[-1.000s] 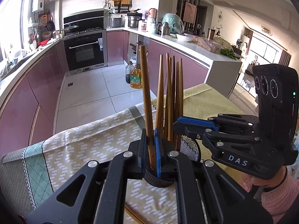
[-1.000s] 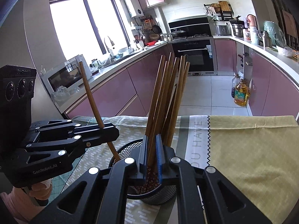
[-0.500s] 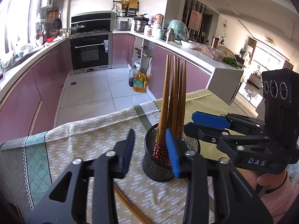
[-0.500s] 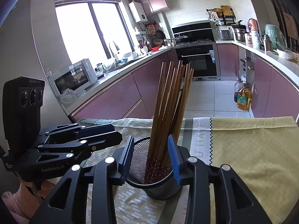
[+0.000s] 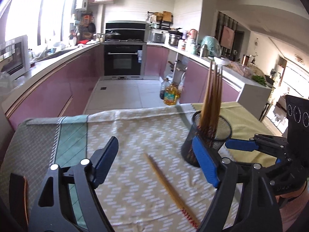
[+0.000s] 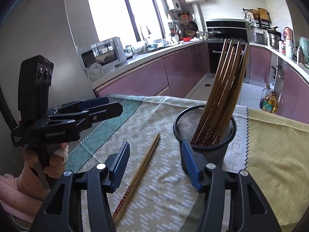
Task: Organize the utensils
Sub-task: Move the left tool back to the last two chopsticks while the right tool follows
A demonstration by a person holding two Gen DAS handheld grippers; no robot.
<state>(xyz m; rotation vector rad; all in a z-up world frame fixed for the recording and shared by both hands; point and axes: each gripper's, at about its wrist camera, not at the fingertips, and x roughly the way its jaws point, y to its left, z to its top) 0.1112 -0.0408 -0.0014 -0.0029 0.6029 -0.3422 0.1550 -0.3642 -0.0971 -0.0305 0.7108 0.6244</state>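
On the cloth-covered surface point(image 6: 170, 176), near its middle, a pair of chopsticks point(image 6: 143, 166) lies flat and side by side, just to the left of a black mesh holder point(image 6: 207, 133) that stands upright with a bundle of chopsticks point(image 6: 222, 89) leaning in it. The left hand-held gripper point(image 5: 154, 163) and the right hand-held gripper point(image 6: 155, 163) are both released; their jaws have just been opening and nothing is pressed between the blue pads, though the loose pair lies beneath the gap of each.

The loose sticks look like light, stiff, slender wood with a smooth finish and a red patterned band at the thicker end nearest the cameras. Being thin, round-edged and low on soft fabric, they would likely roll or slip apart under a careless pinch; a hold across both together, somewhat toward the patterned end, seems the surest, with the pads closing squarely from the sides. The cloth is woven, printed with small pale dashes, slightly rumpled, and may drag up with the tips. The holder is a rigid wire cylinder, light enough to tip if knocked.
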